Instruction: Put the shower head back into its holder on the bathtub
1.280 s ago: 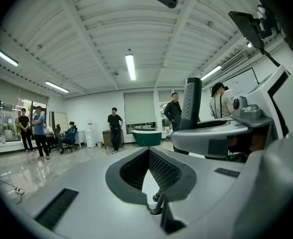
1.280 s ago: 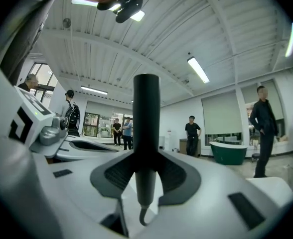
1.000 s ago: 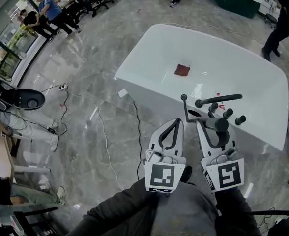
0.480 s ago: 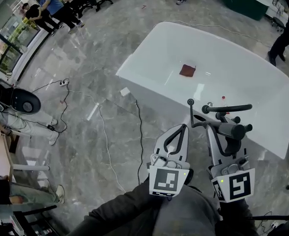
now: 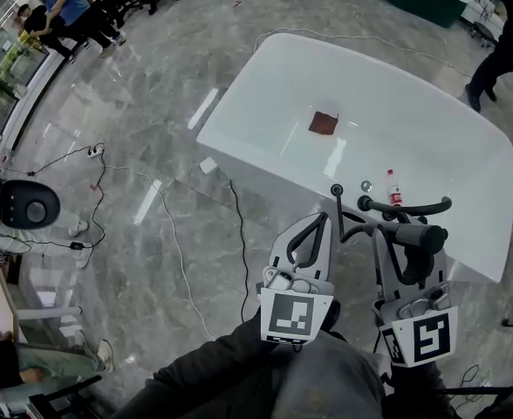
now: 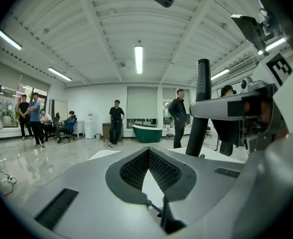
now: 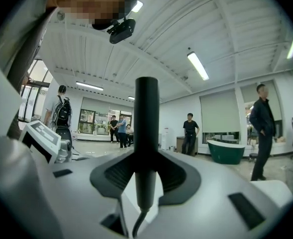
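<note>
Black shower head (image 7: 146,133) stood upright, clamped in my right tongs (image 7: 146,177) just short of the bathtub (image 5: 265,85); my left tongs (image 6: 147,153) were pinched together, empty. Carrying step, I judged; next it needed lining up over the rim fittings (image 5: 337,190).

Bright ceiling tube lights (image 6: 138,59); glare on marble floor (image 5: 149,201); fisheye edges dark, warped.
</note>
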The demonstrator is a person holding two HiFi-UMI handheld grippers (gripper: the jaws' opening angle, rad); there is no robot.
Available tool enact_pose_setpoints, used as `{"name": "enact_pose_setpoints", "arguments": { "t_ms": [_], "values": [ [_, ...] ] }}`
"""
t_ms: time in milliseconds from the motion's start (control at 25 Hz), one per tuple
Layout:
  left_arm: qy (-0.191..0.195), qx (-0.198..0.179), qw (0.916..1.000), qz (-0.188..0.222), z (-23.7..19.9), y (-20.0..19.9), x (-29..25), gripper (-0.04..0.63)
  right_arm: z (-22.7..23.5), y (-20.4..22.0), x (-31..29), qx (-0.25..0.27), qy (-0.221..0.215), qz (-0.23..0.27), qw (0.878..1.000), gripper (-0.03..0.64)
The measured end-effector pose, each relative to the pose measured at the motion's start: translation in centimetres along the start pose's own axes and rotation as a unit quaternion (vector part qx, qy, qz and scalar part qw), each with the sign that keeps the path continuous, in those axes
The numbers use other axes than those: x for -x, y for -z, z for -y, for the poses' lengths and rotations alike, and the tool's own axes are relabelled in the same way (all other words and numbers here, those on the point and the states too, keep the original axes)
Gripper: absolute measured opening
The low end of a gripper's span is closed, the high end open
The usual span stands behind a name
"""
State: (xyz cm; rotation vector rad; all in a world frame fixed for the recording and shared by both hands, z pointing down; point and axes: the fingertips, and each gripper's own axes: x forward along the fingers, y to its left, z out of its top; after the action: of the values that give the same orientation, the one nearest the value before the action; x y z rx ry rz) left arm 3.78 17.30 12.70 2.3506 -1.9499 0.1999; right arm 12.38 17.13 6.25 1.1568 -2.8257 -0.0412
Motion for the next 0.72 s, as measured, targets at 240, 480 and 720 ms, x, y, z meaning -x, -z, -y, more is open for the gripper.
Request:
{"name": "enact_pose_setpoints", "arguments": {
  "t_ms": [240, 480, 720],
  "values": [
    [0.018, 0.014, 0.9997, 0.006, -2.9, -0.1, -2.5, 0.003, 0.2, -1.9, -3.4, 0.014, 0.019, 0.007, 1.000, 0.143],
    [0.054, 0.021, 0.9982, 0.016, -5.2, -0.8, -3.8, 0.003, -0.7, -3.2, -6.5, 0.032, 0.046, 0.004, 0.998, 0.143],
    [0.083, 0.024, 0.9960, 0.018, -6.4, -0.8, -4.6, 0.003, -1.4, -3.1, -7.6, 0.029, 0.073, -0.005, 0.997, 0.143]
  ]
}}
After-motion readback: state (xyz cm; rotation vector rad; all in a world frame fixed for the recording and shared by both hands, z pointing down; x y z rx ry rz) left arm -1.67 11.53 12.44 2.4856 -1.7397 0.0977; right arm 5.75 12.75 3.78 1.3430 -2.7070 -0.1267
